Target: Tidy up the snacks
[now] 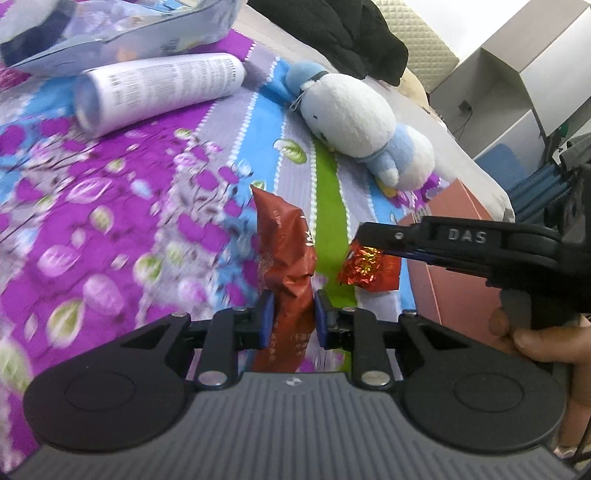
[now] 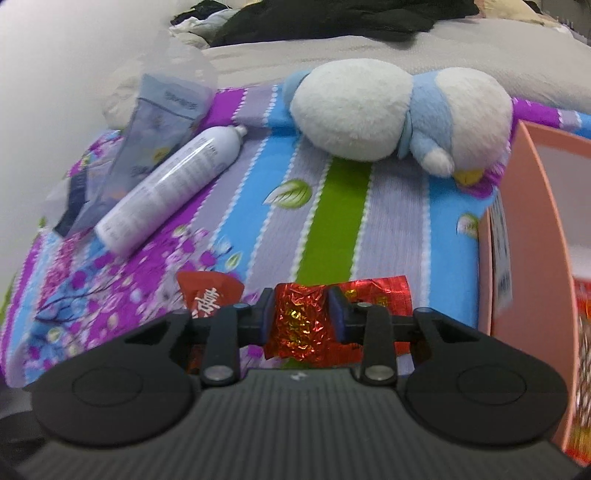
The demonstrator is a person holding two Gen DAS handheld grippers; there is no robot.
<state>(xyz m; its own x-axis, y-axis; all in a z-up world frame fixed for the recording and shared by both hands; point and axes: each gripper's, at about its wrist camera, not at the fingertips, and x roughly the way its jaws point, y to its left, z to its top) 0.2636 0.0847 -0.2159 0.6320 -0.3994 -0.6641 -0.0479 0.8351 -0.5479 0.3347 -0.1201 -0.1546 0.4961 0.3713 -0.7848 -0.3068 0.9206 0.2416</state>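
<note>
My left gripper is shut on a brown-red snack packet and holds it upright above the flowered bedsheet. My right gripper is shut on a shiny red foil snack. In the left wrist view the right gripper reaches in from the right with the foil snack hanging from it, beside the pink box. A red packet with a white character shows at lower left of the right wrist view. The pink open box stands at the right, with red snacks inside.
A white spray bottle lies on the sheet. A blue and white plush bird lies behind. A clear plastic bag is at far left. Black clothing lies further back.
</note>
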